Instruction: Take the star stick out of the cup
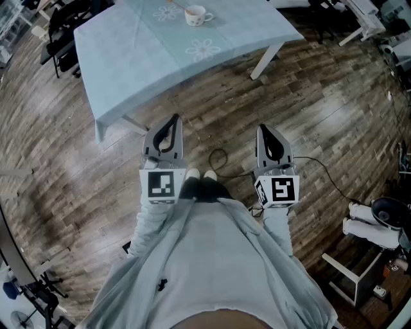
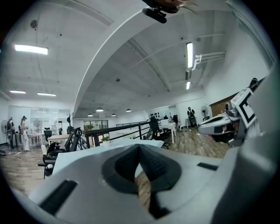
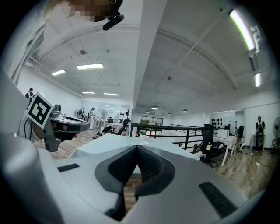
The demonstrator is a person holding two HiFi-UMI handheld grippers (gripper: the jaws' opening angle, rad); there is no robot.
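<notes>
A white cup point(image 1: 196, 15) stands on the table with the pale blue cloth point(image 1: 148, 58), far ahead of me; something sticks up out of it, too small to make out. In the right gripper view the cup point(image 3: 142, 136) is a small shape on the table top. Both grippers hang low over the wooden floor, well short of the table. My left gripper point(image 1: 174, 119) is shut with nothing in it, its jaws meeting at the tip point(image 2: 139, 147). My right gripper point(image 1: 261, 128) is likewise shut and empty point(image 3: 138, 147).
Black office chairs point(image 1: 61, 32) stand at the table's far left. A dark cable point(image 1: 221, 158) loops on the floor between the grippers. A white machine point(image 1: 376, 222) and a small stand sit at the right. A black railing point(image 3: 183, 131) runs behind the table.
</notes>
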